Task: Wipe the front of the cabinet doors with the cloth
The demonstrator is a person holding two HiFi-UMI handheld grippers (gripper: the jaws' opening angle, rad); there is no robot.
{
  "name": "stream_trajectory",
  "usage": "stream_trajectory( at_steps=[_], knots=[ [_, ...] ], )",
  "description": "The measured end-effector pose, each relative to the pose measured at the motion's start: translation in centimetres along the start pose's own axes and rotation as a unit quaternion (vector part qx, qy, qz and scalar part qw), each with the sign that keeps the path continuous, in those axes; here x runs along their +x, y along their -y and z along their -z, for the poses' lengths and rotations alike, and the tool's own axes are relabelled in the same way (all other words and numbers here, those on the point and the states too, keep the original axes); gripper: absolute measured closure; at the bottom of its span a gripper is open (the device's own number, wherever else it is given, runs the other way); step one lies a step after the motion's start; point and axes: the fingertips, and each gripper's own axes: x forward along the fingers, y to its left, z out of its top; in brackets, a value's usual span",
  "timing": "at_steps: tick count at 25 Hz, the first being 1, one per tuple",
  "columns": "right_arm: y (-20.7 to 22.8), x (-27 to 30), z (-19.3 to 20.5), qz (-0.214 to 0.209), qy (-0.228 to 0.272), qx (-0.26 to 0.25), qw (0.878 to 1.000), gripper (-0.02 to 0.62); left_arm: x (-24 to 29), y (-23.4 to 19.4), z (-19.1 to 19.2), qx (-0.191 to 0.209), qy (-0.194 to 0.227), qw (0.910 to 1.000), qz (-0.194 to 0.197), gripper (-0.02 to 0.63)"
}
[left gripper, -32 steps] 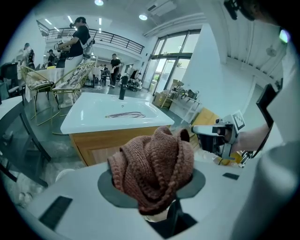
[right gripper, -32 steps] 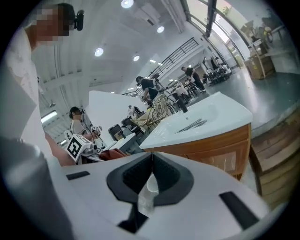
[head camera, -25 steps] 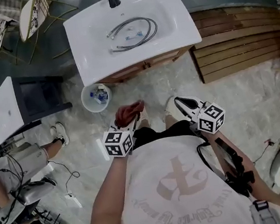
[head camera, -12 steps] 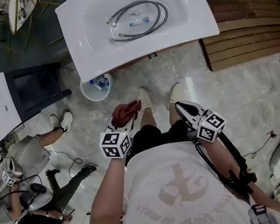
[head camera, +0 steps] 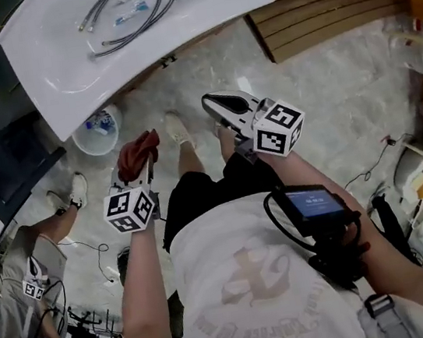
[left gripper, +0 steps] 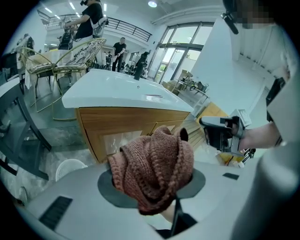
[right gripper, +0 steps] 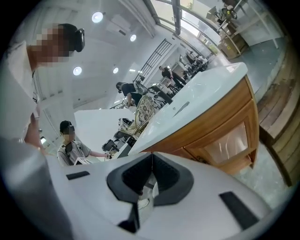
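Two jaws of the left gripper pinch a bunched red knitted cloth, held in the air short of the cabinet doors under the front edge of the basin. The right gripper is pressed together, empty. The cloth looks soft, light and floppy; a grip at its bunched middle should leave folds free to wipe.

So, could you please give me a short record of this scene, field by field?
Left gripper: shut on the reddish knitted cloth, held in the air
Right gripper: shut, empty
Cabinet: wooden, under the white sink top, ahead of both grippers
Contact: cloth not touching the cabinet doors
Floor: white bucket beside the cabinet
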Motion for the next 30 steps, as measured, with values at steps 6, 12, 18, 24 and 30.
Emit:
stream_trajectory(
  at_steps=[6,12,18,24,30],
  knots=[
    [-0.2,0.8,-2.9,-0.021,0.016,-0.022,0.999,0.581,2.3,-2.5,-0.1,-0.018,0.014,0.9996,-0.019,0.440],
    [-0.1,0.4,-1.7,-0.013,0.011,-0.004,1.000,0.581,4.5,-6.3,-0.1,-0.060,0.028,0.9957,-0.064,0.440],
    [-0.2,2.2,0.2,-0.014,0.004,0.008,1.000,0.581,5.4,-11.7,-2.7,-0.079,0.040,0.9897,-0.113,0.440],
    [-0.2,3.3,2.1,-0.018,0.013,0.014,1.000,0.581,3.6,-15.4,-4.1,-0.081,0.068,0.9805,-0.166,0.440],
    [0.1,3.0,3.6,-0.019,0.033,0.015,0.999,0.581,3.4,-17.2,-4.1,-0.022,0.044,0.9761,-0.212,0.440]
  ],
)
